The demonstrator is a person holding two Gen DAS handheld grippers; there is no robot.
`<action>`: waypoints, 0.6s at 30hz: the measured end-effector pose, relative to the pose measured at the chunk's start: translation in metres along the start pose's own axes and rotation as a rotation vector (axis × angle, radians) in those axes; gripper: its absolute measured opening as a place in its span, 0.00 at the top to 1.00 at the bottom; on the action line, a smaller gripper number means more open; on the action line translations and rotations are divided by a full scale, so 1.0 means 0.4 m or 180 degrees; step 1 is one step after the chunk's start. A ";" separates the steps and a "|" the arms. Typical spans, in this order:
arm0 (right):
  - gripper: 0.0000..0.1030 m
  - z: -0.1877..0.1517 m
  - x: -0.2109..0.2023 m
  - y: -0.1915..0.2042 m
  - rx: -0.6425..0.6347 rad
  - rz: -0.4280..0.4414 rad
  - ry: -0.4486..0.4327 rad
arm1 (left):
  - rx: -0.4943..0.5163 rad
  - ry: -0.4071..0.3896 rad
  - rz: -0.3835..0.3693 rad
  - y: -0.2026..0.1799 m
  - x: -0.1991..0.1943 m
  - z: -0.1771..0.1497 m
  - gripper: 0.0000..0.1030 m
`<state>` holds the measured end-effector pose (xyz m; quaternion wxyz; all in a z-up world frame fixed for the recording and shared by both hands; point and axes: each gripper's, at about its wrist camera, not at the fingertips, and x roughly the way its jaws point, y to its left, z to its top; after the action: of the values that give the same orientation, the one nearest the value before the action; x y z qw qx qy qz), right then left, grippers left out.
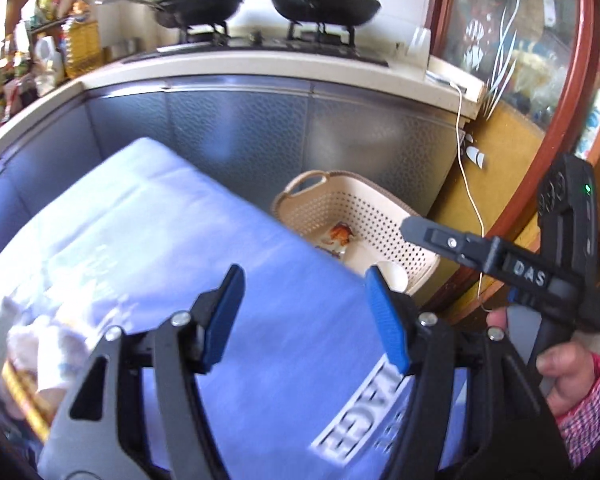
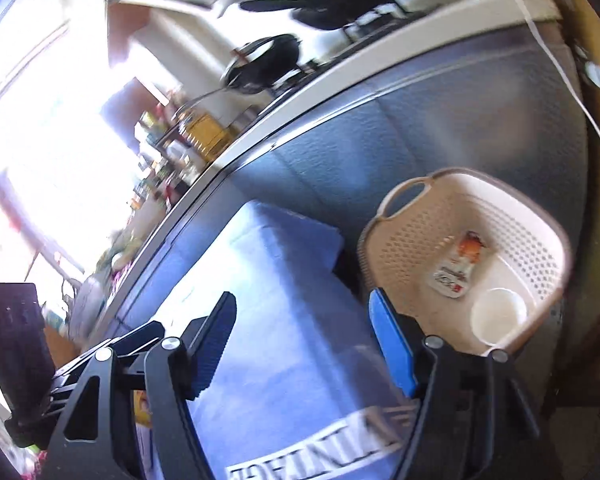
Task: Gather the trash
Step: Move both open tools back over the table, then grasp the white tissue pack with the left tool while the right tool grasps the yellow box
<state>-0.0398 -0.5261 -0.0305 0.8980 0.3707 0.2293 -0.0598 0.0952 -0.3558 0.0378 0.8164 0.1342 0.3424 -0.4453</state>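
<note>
A cream perforated basket (image 1: 380, 204) (image 2: 404, 248) stands on the floor beside the blue-clothed table (image 1: 220, 240) (image 2: 284, 320). In it lie an orange-and-white food pouch (image 1: 340, 236) (image 2: 456, 268) and a white cup (image 1: 392, 276) (image 2: 498, 316). My left gripper (image 1: 305, 280) is open and empty over the table's corner. My right gripper (image 2: 302, 300) is open and empty too, just left of the basket. In the left wrist view the right gripper (image 1: 420, 232) reaches over the basket's rim. Crumpled wrappers (image 1: 32, 344) lie blurred on the table at the lower left.
A grey-fronted counter (image 1: 260, 128) with a stove and two black pans (image 1: 324, 0) runs behind the table. A white cable (image 1: 470, 184) hangs down beside the basket. A red-framed glass door (image 1: 540, 80) stands at the right. A hand (image 1: 568, 372) in a checked sleeve holds the right gripper.
</note>
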 end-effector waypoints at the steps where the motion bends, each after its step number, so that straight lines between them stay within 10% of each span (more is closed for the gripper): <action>1: 0.33 -0.005 0.005 0.029 -0.0067 0.0012 0.0036 | -0.0045 -0.0037 0.0032 0.023 -0.035 -0.020 0.41; 18: 0.59 -0.313 0.164 0.485 -0.1303 0.0533 0.1023 | -0.1291 0.0232 0.0991 0.380 -0.381 -0.450 0.39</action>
<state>0.0262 -0.2957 -0.0142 0.9081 0.2039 0.3448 0.1218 0.0843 -0.0784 -0.0030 0.8724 0.0348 0.4291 -0.2313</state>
